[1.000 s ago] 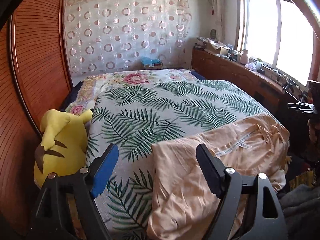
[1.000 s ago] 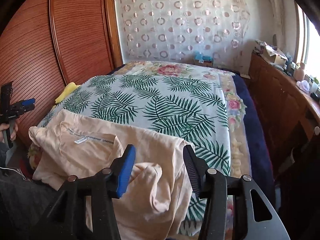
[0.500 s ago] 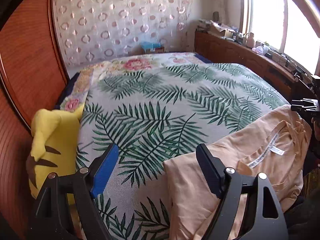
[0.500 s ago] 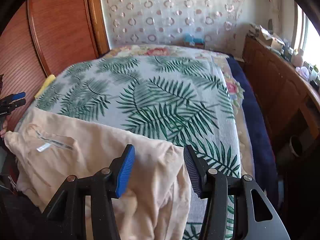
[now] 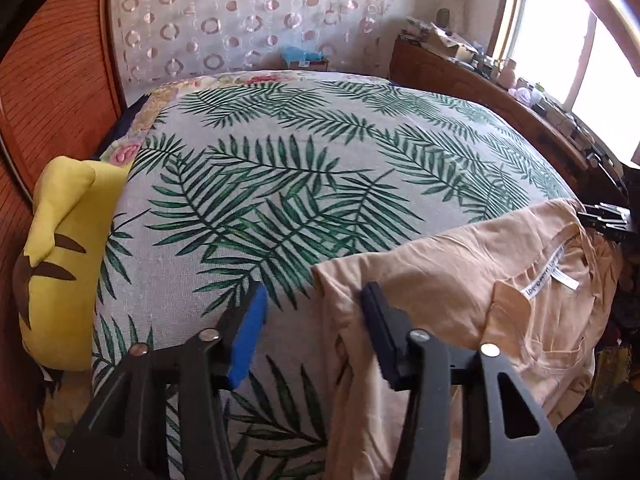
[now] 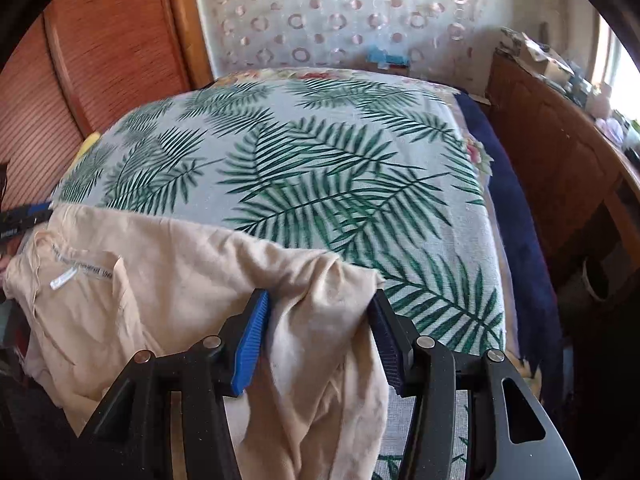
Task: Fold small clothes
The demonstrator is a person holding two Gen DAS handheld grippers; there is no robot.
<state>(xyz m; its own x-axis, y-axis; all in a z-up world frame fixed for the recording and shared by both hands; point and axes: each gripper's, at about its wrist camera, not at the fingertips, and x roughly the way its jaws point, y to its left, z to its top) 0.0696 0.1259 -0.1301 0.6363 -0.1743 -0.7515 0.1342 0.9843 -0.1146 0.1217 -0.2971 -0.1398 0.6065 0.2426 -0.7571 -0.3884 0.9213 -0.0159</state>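
Peach cotton is hanging over the near edge of the bed: a small shirt (image 5: 460, 292), inside out, with its white neck label (image 5: 550, 276) facing up, is lying across the leaf-print bedspread (image 5: 304, 176) and drooping down the front of the mattress.

In the left wrist view, the left gripper (image 5: 314, 324) is tilting down at the shirt's left corner. Its jaws are closing; the shirt's edge is sitting between them, close to the dark finger, while the blue pad (image 5: 248, 336) is standing over bare bedspread, clear of the cloth. Nothing is being pinched here yet. Off to the left of this gripper a yellow plush toy (image 5: 60, 264) is leaning against the wooden wardrobe door (image 5: 48, 92).

In the right wrist view, the right gripper (image 6: 320, 328) is pointing down at the shirt's opposite corner. A hump of fabric is filling the space between its fingers, and both pads look to be touching the cloth at its sides; its jaws are closing slightly, so the grasp is a loose one on the shirt. Beyond the tips, the bedspread is running back toward a circle-patterned curtain (image 6: 344, 12), with a dark blue blanket (image 6: 516, 216) to the right.
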